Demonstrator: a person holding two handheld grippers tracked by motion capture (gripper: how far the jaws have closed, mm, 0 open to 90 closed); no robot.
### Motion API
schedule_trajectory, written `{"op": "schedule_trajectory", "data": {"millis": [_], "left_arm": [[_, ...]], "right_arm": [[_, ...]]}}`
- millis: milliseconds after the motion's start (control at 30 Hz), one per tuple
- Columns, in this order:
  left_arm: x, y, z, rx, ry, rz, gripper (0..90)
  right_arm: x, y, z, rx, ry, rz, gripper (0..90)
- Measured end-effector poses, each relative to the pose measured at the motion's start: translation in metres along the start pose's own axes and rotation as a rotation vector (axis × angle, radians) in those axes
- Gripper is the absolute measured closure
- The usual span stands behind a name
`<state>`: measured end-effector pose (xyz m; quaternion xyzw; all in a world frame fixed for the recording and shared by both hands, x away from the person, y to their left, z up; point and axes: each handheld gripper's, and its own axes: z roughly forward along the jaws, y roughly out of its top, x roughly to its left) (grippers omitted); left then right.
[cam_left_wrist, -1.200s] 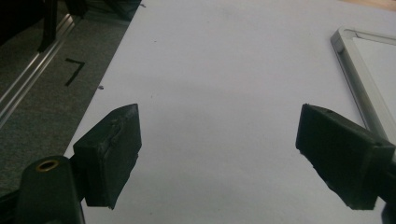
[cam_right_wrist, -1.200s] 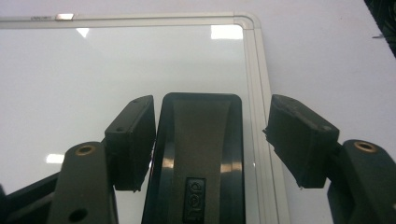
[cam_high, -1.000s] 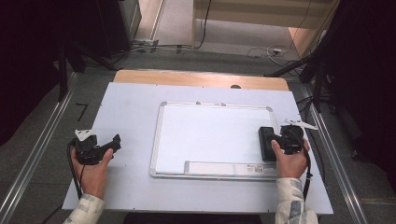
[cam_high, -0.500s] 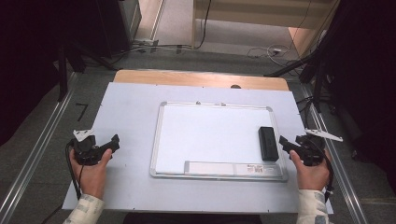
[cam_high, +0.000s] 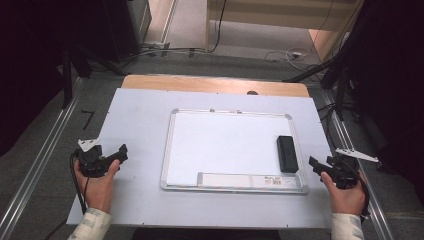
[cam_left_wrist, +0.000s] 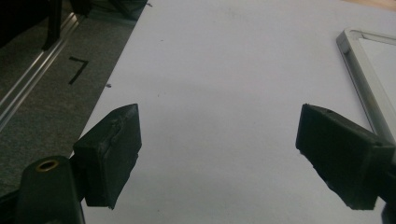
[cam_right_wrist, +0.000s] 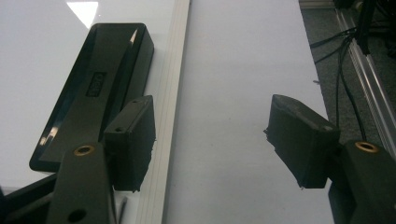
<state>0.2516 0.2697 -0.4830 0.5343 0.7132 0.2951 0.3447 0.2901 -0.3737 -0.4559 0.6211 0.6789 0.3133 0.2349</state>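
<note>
Resting: black eraser (cam_high: 287, 153) lies flat on the whiteboard (cam_high: 225, 145), by the board's right edge.
Right gripper (cam_high: 320, 167): just off the whiteboard's right edge, beside the eraser, not touching it. Its jaws are spread with nothing between them.
Left gripper (cam_high: 119, 152): well off the whiteboard's left edge, over the white table (cam_high: 140, 115). Its jaws are spread wide and pinch nothing.

Overhead forward-down view; two close tool-mounted views
</note>
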Motion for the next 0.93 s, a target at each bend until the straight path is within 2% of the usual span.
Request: {"op": "schedule_trajectory", "data": {"millis": [933], "left_arm": [[0.003, 0.0, -0.001, 0.004, 0.005, -0.007, 14.9]], "right_arm": [[-0.018, -0.014, -0.007, 0.022, -0.011, 0.007, 31.2]]}}
